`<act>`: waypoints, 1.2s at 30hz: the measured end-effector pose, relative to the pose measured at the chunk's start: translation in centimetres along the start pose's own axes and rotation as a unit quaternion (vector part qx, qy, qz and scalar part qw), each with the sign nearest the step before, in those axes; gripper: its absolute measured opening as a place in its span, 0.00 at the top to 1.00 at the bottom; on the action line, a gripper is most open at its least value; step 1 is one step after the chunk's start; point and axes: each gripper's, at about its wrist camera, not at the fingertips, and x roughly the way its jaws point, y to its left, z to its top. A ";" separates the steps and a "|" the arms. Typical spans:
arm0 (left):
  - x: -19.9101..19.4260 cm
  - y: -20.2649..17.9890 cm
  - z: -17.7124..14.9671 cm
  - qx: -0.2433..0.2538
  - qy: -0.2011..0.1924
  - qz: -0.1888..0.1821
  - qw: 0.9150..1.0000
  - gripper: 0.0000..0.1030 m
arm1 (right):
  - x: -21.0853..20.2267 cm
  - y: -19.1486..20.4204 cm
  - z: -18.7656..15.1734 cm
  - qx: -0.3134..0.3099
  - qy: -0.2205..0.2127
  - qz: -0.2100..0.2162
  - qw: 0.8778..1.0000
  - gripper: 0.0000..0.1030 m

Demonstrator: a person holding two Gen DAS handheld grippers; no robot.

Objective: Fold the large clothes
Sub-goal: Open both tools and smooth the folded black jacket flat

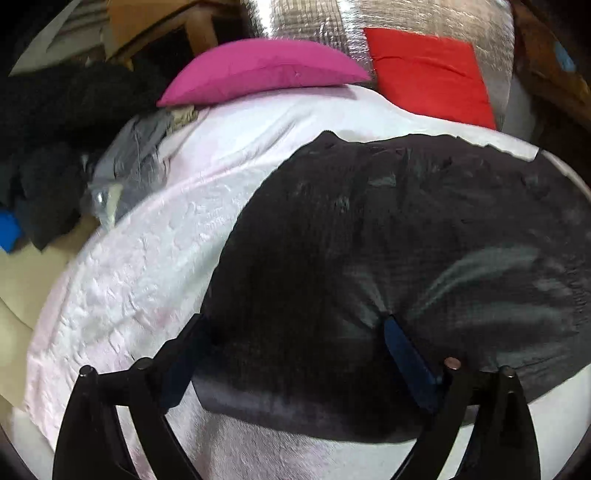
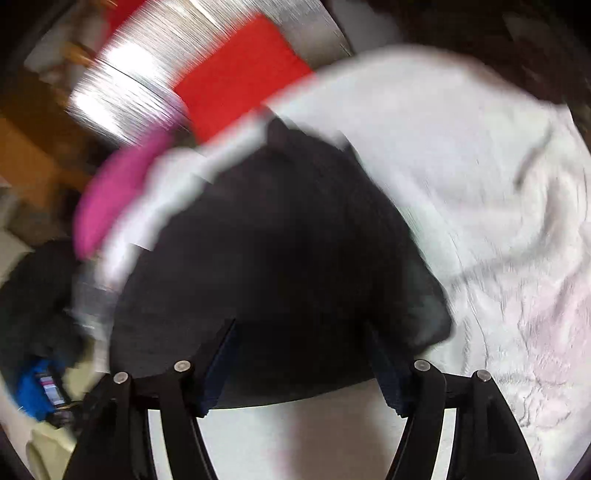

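Observation:
A large black garment (image 1: 388, 240) lies spread on a white textured bedcover (image 1: 147, 266). My left gripper (image 1: 295, 321) is open, its fingers wide apart over the garment's near edge, with the right fingertip (image 1: 391, 325) pressing into the cloth. In the right wrist view, which is motion-blurred, the same black garment (image 2: 277, 240) lies on the white cover (image 2: 480, 184). My right gripper (image 2: 301, 325) is open, with both fingers over the garment's near edge.
A pink pillow (image 1: 266, 70) and a red pillow (image 1: 432, 74) sit at the far side against a silver foil wall (image 1: 314, 26). A pile of dark and grey clothes (image 1: 74, 147) lies at the left. A blue object (image 2: 37, 387) sits low left.

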 end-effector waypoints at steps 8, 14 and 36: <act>-1.0 0.0 0.2 0.009 -0.018 0.002 1.000 0.07 | -4.8 2.9 2.9 -0.039 -0.119 0.028 0.992 0.31; -1.4 -1.1 0.1 0.037 -0.041 0.022 0.998 0.07 | 1.3 1.3 5.9 -0.010 -0.055 0.007 0.998 0.72; -2.7 0.8 -0.2 -0.014 -0.020 -0.020 0.999 0.07 | -0.7 5.7 2.5 -0.067 -0.060 0.045 0.995 0.25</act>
